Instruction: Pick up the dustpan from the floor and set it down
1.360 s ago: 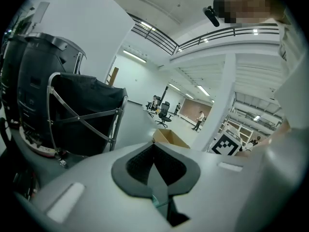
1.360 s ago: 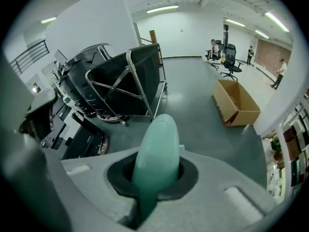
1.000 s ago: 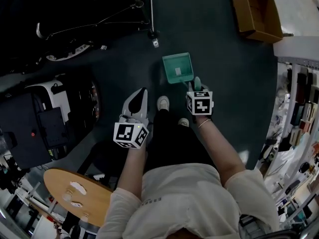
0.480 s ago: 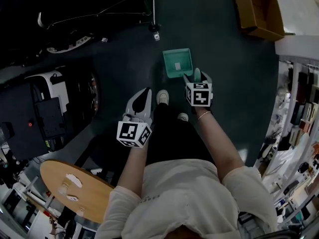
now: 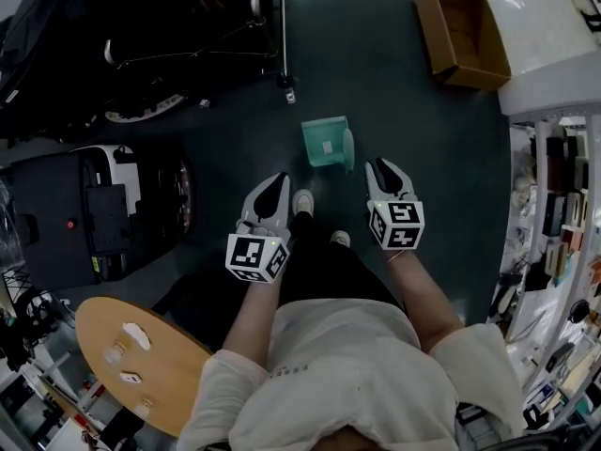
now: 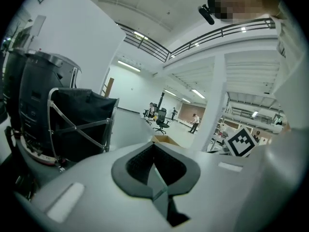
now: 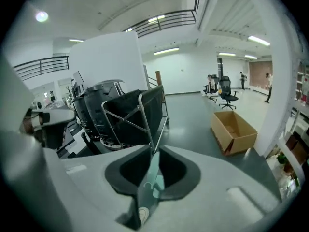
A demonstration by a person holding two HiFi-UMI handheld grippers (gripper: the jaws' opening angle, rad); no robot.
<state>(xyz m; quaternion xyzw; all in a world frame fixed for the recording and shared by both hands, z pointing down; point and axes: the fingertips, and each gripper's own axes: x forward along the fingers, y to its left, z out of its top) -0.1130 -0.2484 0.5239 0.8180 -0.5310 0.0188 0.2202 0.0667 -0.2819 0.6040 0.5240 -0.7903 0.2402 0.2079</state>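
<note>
Right fingers [image 7: 126, 172] first: a narrow gap between them and nothing in it. They have just been closing down again with no load, and through the slit you can see the teal dustpan [image 5: 325, 143] far below, plus the toe of a shoe [image 7: 142, 215]. So the right gripper [image 5: 380, 169] is empty and hangs well above the floor, apart from the pan, angled down towards it. Across to the left gripper [image 5: 272, 182]: fingers drawn together, nothing held, only bare floor showing past them, and it hovers over the person's other shoe [image 5: 304, 198]. Out from the hands now. The dustpan sits on the dark green floor [image 5: 413, 130], just ahead of the feet and in the open middle, away from any edge in sight. What looks like its handle is on the side nearest the right gripper. Farther out there is a cardboard box [image 5: 462, 34] towards the far right, well apart, and a black wheeled cart [image 7: 130, 116] off to the far left. My read is that the pick-up and set-down are done: the pan is on the floor with nobody touching it, so this is the moment after the release. The next move asks for very little, just keeping both grippers clear so the pan isn't nudged. If a fresh grab is wanted, the right fingers need to open wide first, then come down square onto that handle.
</note>
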